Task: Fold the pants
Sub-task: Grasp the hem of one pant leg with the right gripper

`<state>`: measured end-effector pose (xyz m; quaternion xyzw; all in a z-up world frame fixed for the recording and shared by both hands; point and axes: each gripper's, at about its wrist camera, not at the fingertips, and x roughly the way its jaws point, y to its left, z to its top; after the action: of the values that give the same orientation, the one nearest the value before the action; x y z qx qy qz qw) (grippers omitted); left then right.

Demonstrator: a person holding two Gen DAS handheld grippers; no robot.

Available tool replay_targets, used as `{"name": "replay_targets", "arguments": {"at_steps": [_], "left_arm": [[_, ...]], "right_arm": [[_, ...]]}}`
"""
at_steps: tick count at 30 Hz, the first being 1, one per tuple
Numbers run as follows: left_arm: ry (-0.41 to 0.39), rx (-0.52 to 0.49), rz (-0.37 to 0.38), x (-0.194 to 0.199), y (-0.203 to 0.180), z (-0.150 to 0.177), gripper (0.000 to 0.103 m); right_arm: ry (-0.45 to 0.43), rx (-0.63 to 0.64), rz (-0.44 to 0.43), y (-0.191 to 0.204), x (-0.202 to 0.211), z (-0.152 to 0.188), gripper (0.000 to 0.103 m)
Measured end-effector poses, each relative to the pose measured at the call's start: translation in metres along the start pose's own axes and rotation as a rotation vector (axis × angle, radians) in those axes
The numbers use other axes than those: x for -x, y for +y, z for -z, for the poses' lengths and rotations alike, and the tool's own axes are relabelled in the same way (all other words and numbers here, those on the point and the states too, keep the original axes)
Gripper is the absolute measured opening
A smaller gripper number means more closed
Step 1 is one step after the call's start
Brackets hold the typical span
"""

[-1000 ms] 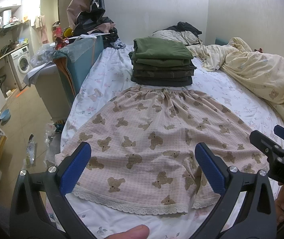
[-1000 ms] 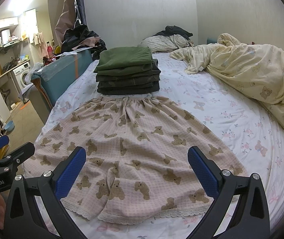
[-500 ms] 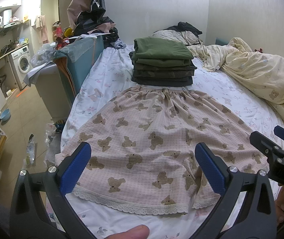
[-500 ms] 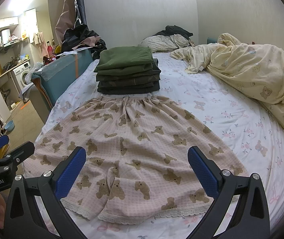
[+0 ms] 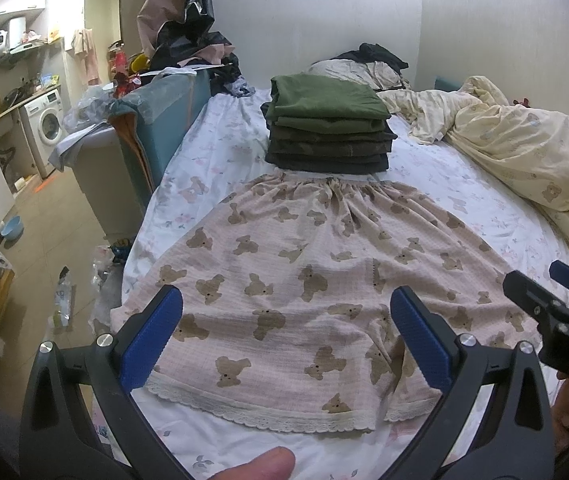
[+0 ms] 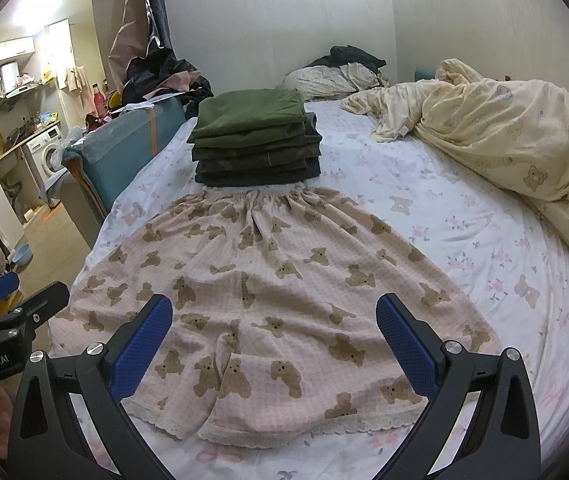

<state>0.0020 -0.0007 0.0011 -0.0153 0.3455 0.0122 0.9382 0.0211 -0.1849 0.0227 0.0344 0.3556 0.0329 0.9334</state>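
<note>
Both tongs are wide open w/ nothing between the blue pads: left gripper and right gripper hang above the near hem of the pants, not touching cloth. Right gripper also shows at the right edge of the left wrist view, left one at the left edge of the right wrist view; they sit side by side, apart.

Pants = pink checked fabric w/ brown bear print, lace trim along the hem, gathered waistband at the far end. They lie spread flat on the bed, legs toward the cameras, waistband just touching the base of the stack of folded clothes (green on top, darker pieces below). Inner leg edges overlap a bit near the middle of the hem.

Bed sheet is white w/ small pink/floral print. Cream bear-print duvet is bunched along the right side, well apart from the pants. Dark clothes pile on a pillow at the head end, by the wall. A thumb tip shows at the bottom of the left view. Left of the bed: teal padded piece, then tiled floor & a washing machine further off.
</note>
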Motion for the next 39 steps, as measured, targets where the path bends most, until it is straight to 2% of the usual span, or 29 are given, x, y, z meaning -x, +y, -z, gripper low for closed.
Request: {"name": "replay_targets", "arguments": {"at_steps": [8,12,15,18,22,24,26,28,30,32,35,36,37,39], "left_arm": [[0.003,-0.003,0.008,-0.001,-0.002,0.000,0.102],[0.022,-0.010,-0.024,-0.004,0.000,0.002,0.102],[0.059,-0.005,-0.042,-0.010,0.004,0.004,0.102],[0.092,0.017,-0.048,-0.016,0.009,0.005,0.102],[0.125,0.051,-0.034,-0.020,0.013,0.005,0.102],[0.126,0.052,-0.029,-0.020,0.011,0.004,0.102],[0.122,0.047,-0.025,-0.019,0.010,0.003,0.102],[0.119,0.045,-0.021,-0.017,0.009,0.002,0.102],[0.120,0.052,-0.018,-0.017,0.010,0.001,0.102],[0.121,0.060,-0.015,-0.016,0.012,0.000,0.102],[0.119,0.070,-0.013,-0.013,0.015,-0.001,0.102],[0.119,0.075,-0.011,-0.013,0.016,-0.002,0.102],[0.117,0.083,-0.008,-0.011,0.018,-0.003,0.102],[0.108,0.094,-0.012,-0.009,0.021,-0.005,0.102]], "right_arm": [[0.040,-0.039,0.002,-0.026,0.004,-0.004,0.103],[0.104,-0.039,-0.064,-0.055,-0.004,-0.009,0.103],[0.166,-0.053,-0.055,-0.087,-0.019,-0.011,0.103],[0.232,-0.183,-0.017,-0.140,-0.038,-0.008,0.103],[0.306,-0.389,0.127,-0.225,-0.061,0.013,0.103],[0.348,-0.524,0.165,-0.261,-0.068,0.029,0.101],[0.409,-0.637,0.199,-0.287,-0.075,0.048,0.092],[0.492,-0.666,0.225,-0.295,-0.087,0.065,0.084],[0.524,-0.641,0.243,-0.293,-0.094,0.069,0.083],[0.518,-0.588,0.236,-0.285,-0.098,0.066,0.081],[0.541,-0.495,0.200,-0.267,-0.108,0.063,0.055],[0.541,-0.489,0.163,-0.261,-0.110,0.063,0.027],[0.536,-0.503,0.132,-0.260,-0.111,0.063,0.004],[0.505,-0.488,0.123,-0.251,-0.107,0.058,0.003]]}}
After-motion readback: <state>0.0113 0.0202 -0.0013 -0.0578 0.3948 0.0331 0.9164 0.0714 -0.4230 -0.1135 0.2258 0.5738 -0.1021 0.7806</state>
